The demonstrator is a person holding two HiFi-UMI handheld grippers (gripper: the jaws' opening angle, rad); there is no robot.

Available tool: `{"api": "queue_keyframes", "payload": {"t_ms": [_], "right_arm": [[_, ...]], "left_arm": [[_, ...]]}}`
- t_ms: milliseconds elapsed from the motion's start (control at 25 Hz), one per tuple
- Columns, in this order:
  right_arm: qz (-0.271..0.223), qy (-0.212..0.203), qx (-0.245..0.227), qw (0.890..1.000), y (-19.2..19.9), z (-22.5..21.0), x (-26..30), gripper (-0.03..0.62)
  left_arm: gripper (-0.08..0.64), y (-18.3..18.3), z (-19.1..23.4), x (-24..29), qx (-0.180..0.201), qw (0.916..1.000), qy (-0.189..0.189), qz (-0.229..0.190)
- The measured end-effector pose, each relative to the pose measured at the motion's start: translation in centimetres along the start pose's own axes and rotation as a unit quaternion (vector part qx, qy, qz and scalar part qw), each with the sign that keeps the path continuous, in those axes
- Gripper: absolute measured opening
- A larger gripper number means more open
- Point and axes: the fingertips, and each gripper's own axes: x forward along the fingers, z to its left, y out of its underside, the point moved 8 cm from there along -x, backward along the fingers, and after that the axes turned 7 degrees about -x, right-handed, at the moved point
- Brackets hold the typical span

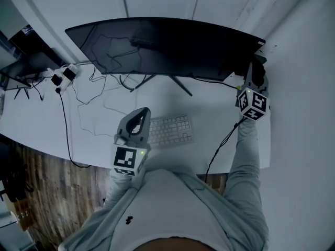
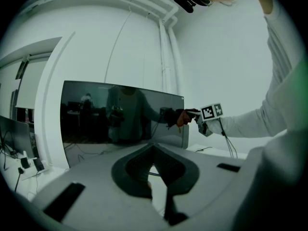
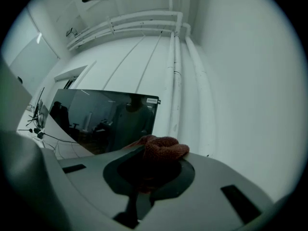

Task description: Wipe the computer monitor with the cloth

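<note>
The left gripper (image 1: 139,114) hangs idle in front of the wide black curved monitor (image 1: 167,46), below its middle, its jaws pressed together on nothing. At the monitor's right end the right gripper (image 1: 256,67) reaches forward on a nearly straight arm. Its jaws are clamped on the rust-red knitted cloth (image 3: 161,149), which is at the screen's right edge; contact is unclear. Wiping looks about to begin: next the cloth should press lightly and sweep leftward.

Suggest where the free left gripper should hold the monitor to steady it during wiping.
Probably the top edge of the monitor near its left end, from above, with the left gripper jaws astride front and back. The panel is thin and upright, and the right gripper holds the cloth at the other end.
</note>
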Motion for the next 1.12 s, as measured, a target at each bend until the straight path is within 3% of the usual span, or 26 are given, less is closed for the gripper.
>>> {"api": "queue_keyframes", "payload": {"t_ms": [720, 1120], "right_arm": [[0.054, -0.021, -0.025, 0.998, 8.8, 3.4, -0.5, 0.037], [0.148, -0.043, -0.025, 0.988, 15.0, 5.4, -0.7, 0.037]], "left_arm": [[0.020, 1.4, -3.4, 6.6, -0.016, 0.9984, 0.053, 0.011], [0.020, 2.4, -5.7, 9.0, -0.018, 0.9957, 0.089, 0.017]]}}
